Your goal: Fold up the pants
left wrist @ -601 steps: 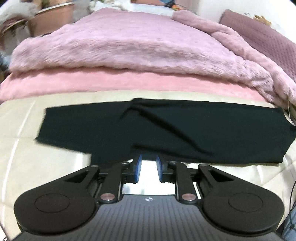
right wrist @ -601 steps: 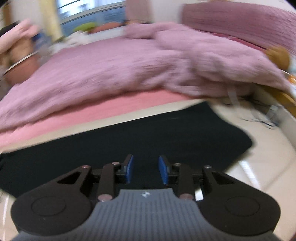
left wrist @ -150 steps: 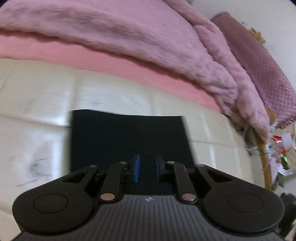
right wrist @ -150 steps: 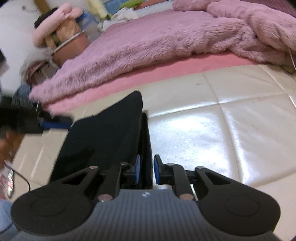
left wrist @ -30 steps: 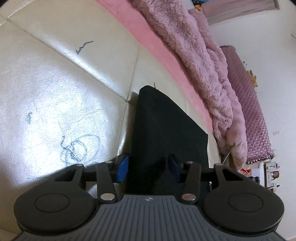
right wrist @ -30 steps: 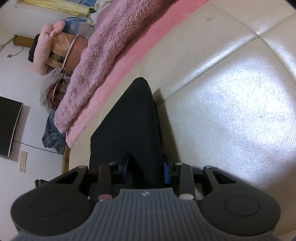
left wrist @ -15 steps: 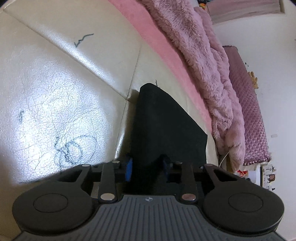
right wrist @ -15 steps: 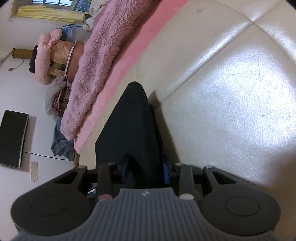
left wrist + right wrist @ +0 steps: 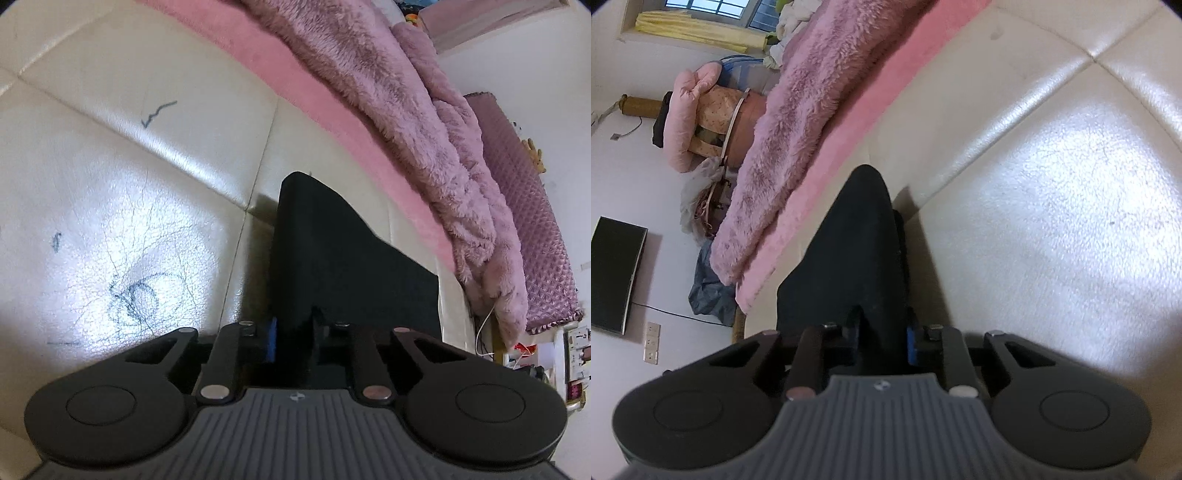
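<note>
1. Left wrist view: sits low behind my left tongs (image 9: 293,341), close over the cream cushion (image 9: 129,192), facing along the black pants (image 9: 343,258).
2. Right wrist view: same low, close seat behind my right tongs (image 9: 882,341).
3. Shared: pants (image 9: 857,251), cushion (image 9: 1052,203), pink blanket (image 9: 406,103) (image 9: 798,110).

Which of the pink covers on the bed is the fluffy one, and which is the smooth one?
The fluffy one is the mauve blanket lying on top, with long shaggy pile. The smooth one is the brighter pink layer under it, bordering the cream mattress.
</note>
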`<action>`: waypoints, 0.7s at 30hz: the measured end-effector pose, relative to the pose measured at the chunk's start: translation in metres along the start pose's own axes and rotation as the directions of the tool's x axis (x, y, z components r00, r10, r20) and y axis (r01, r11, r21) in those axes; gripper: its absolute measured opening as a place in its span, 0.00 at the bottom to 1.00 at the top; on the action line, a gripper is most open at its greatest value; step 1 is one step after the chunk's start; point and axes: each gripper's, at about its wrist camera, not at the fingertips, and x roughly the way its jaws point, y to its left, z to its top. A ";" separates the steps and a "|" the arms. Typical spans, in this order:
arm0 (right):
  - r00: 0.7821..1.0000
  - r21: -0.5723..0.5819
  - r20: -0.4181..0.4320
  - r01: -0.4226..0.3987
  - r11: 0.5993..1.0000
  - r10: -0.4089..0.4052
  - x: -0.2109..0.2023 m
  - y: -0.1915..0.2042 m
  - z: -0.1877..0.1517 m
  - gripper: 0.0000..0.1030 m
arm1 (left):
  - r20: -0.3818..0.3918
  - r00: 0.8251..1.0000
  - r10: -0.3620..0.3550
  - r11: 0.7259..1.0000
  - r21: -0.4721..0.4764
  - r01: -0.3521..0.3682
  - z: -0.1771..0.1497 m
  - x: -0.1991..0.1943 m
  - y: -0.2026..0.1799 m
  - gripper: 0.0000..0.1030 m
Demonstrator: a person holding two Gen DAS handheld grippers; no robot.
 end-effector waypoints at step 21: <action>0.996 -0.080 0.003 -0.086 0.993 0.087 -0.024 0.093 -0.059 0.13 | 0.086 0.996 -0.007 0.995 0.099 -0.002 0.006 -0.112 -0.003 0.17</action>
